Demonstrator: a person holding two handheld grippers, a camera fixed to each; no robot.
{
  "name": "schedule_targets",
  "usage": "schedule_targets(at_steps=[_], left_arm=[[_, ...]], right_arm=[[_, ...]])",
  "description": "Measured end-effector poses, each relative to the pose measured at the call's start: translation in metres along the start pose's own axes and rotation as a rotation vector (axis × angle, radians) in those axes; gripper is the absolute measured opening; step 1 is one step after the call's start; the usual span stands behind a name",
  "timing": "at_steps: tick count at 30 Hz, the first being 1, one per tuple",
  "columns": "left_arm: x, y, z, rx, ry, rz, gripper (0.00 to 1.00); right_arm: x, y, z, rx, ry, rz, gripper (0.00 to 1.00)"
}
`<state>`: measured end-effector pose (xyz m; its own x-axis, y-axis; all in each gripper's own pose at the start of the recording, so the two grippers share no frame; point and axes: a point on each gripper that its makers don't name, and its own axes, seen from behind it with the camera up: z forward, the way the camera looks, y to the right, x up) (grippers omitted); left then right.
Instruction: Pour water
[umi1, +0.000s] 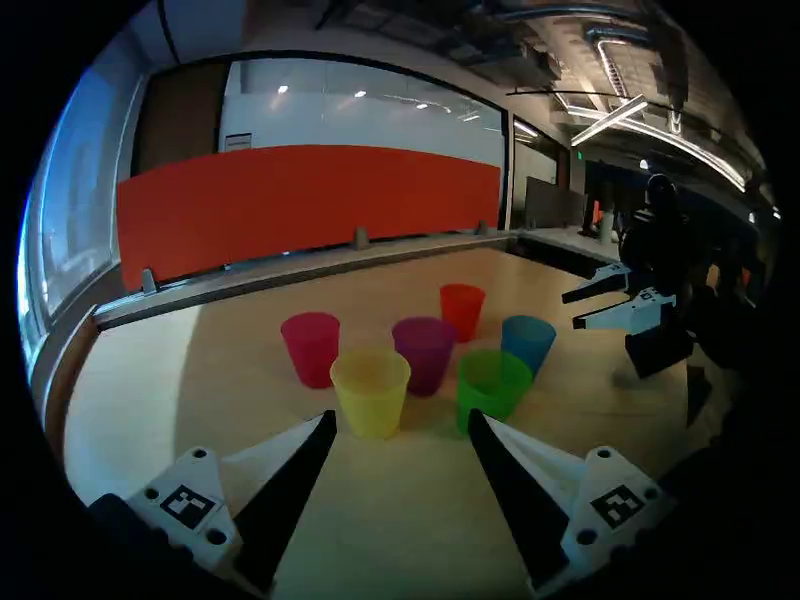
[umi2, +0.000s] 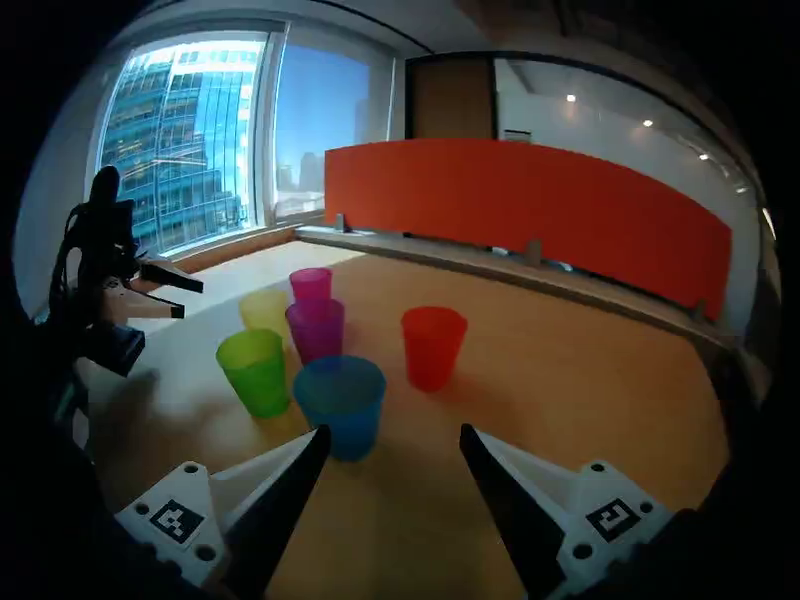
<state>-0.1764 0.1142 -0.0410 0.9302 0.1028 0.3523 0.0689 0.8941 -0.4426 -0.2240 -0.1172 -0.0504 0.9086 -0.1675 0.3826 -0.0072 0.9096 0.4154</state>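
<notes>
In the left gripper view, the left gripper (umi1: 400, 415) hangs low over the desk (umi1: 190, 410) with its jaws spread wide and nothing between them. Just ahead of the gap stands a tight cluster of six cups. The yellow cup (umi1: 370, 392) is nearest, slightly toward the left jaw, and the green cup (umi1: 492, 385) sits just off the tip of the right jaw. Behind them are the pink cup (umi1: 311, 348), purple cup (umi1: 425, 352), blue cup (umi1: 527, 342) and red cup (umi1: 462, 308). All stand upright, mouths up, ready to be gripped round the wall. Whether any holds water I cannot tell. Far off past the right jaw, the right gripper (umi1: 572, 311) points in at the cluster, its jaws parted and empty.

In the right gripper view, the jaws are again wide apart and hold nothing. The blue cup stands closest, just beyond the left jaw's tip, with the green cup beside it farther left and the red cup ahead, a little apart from the rest. The two grippers face the cups from opposite sides — probably so that each can take one cup without crossing the other. The task looks not yet begun.
</notes>
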Motion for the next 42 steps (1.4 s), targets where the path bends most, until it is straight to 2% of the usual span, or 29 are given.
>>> schedule_targets(at_steps=[9,15,24,34,42], left_arm=[[0.026,-0.023,-0.008,0.106,0.101,-0.02,0.98],[0.03,-0.03,-0.009,0.152,0.126,-0.033,0.98],[0.044,-0.046,-0.014,0.243,0.197,-0.054,0.98],[0.068,-0.059,-0.025,0.347,0.318,-0.113,0.98],[0.073,-0.067,-0.029,0.404,0.366,-0.132,0.98]], right_arm=[[0.024,0.017,-0.004,-0.093,0.084,0.029,1.0],[0.036,0.026,-0.001,-0.159,0.129,0.032,1.0],[0.055,0.042,-0.004,-0.268,0.222,0.055,1.0],[0.069,0.067,-0.013,-0.405,0.316,0.089,1.0],[0.078,0.078,-0.021,-0.502,0.372,0.062,1.0]])
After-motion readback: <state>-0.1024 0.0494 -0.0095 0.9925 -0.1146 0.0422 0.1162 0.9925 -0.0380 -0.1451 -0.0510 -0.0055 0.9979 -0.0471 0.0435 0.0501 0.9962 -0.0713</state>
